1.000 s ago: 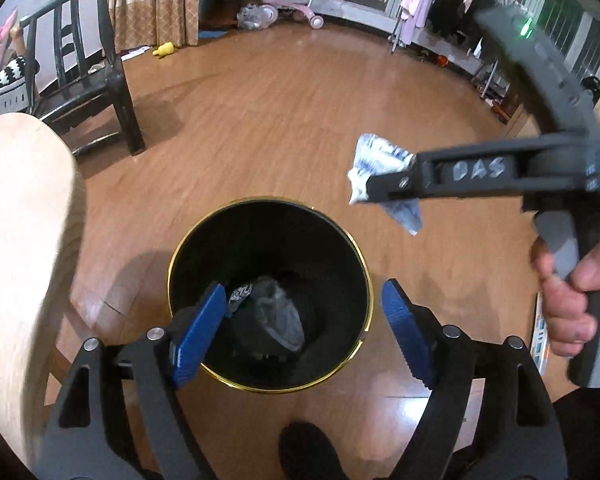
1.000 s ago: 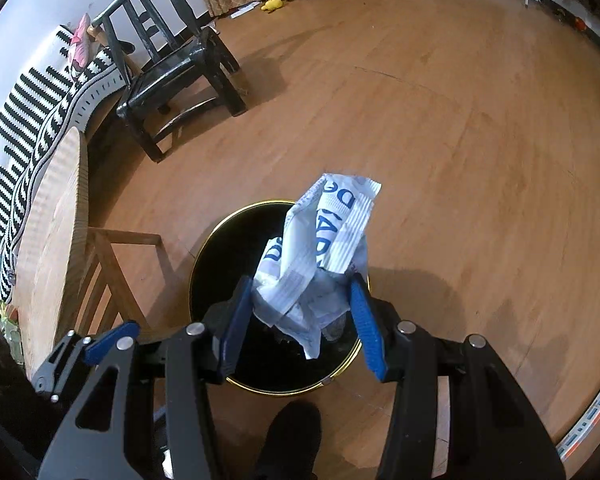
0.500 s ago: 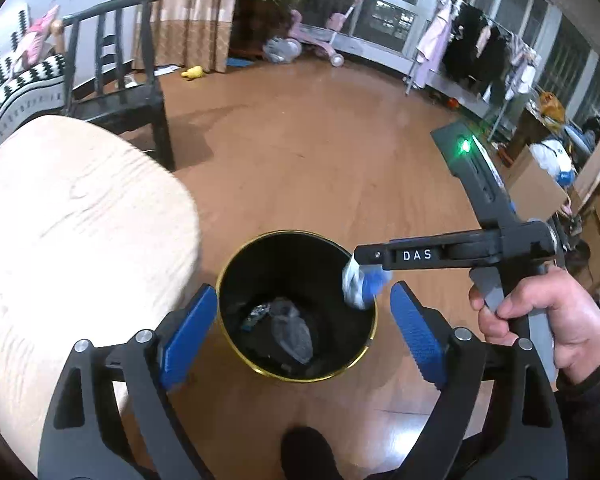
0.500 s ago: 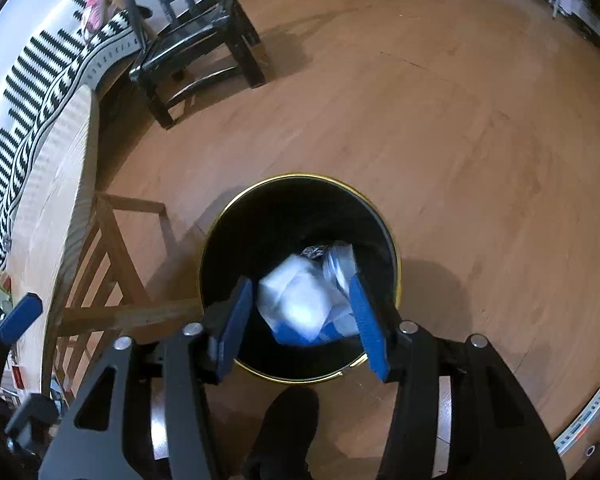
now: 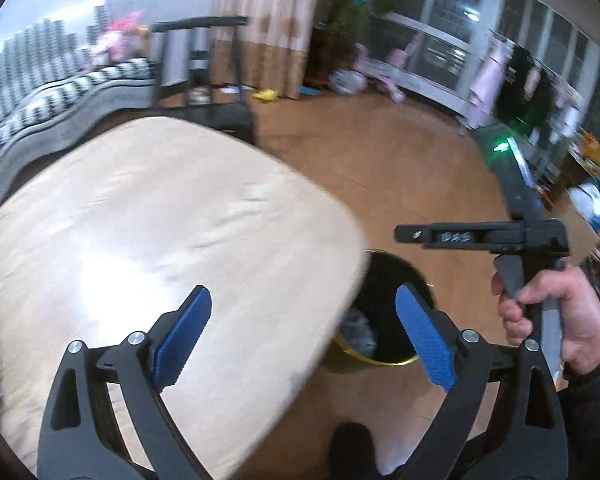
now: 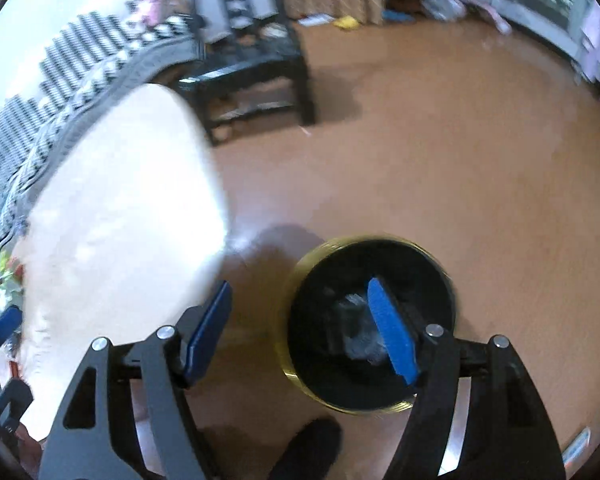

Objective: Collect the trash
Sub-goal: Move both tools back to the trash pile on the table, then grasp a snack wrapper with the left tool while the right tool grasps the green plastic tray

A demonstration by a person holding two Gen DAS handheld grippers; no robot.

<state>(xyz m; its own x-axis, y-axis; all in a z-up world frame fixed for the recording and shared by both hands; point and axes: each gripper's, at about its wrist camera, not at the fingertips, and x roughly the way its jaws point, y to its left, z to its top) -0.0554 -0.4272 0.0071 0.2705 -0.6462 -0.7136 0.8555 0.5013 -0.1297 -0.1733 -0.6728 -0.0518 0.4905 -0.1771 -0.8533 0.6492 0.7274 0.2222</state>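
The black bin with a gold rim (image 6: 289, 360) stands on the wood floor beside the table, crumpled wrappers (image 6: 356, 320) lying inside it. My right gripper (image 6: 300, 336) hangs above the bin's left side, jaws opening, nothing between them. In the left wrist view the bin (image 5: 380, 361) is half hidden by the table edge, with trash (image 5: 358, 332) showing inside. My left gripper (image 5: 304, 336) is over the table corner, jaws wide and still opening, empty. The right gripper (image 5: 398, 234) shows side-on there, held by a hand (image 5: 556, 320).
A pale wooden table (image 5: 160, 240) fills the left of both views. A black chair (image 6: 252, 72) stands behind it, beside a striped sofa (image 5: 60, 96). Wood floor (image 6: 460, 160) stretches to the right. A dark shoe (image 6: 308, 448) is near the bin.
The right gripper let the white-and-blue wrapper fall into the bin and opened wider. Both grippers rose and swung left toward the table, which now covers part of the bin.
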